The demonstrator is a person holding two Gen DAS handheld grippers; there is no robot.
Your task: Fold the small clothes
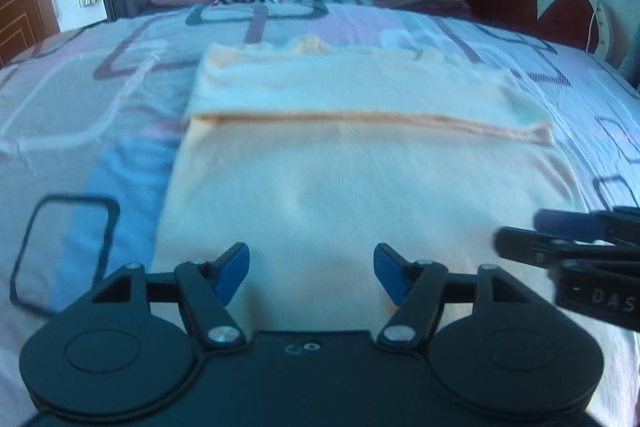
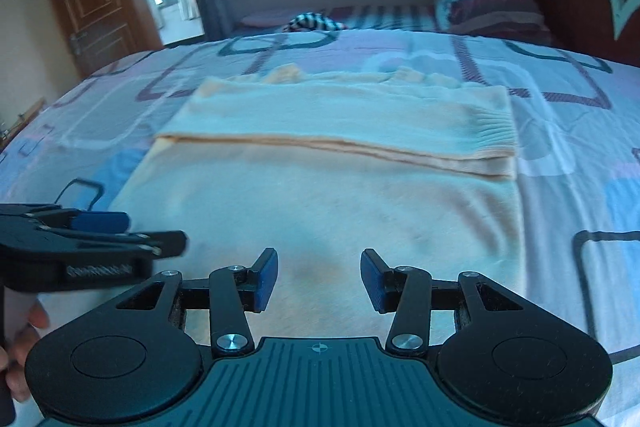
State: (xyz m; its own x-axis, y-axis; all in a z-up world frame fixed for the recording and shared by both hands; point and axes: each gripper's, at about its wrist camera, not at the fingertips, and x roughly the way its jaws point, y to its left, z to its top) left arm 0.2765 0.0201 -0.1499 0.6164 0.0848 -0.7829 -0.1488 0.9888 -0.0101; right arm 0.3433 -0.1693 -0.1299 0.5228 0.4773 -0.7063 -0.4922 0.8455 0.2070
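Both views soft w/ blur. Cream garment (image 1: pixel 340 179): near hem hidden behind left gripper (image 1: pixel 311 273) body; far edge bunched, too blurry to tell collar from sleeve. Right gripper (image 1: pixel 520 233) cut off by right pic edge in left view, lettering only partly readable. Hand (image 2: pixel 24 339) at left edge of right view, mostly out of frame. Striped item (image 2: pixel 316 21) on far side of bed (image 2: pixel 560 115) too small to ID.
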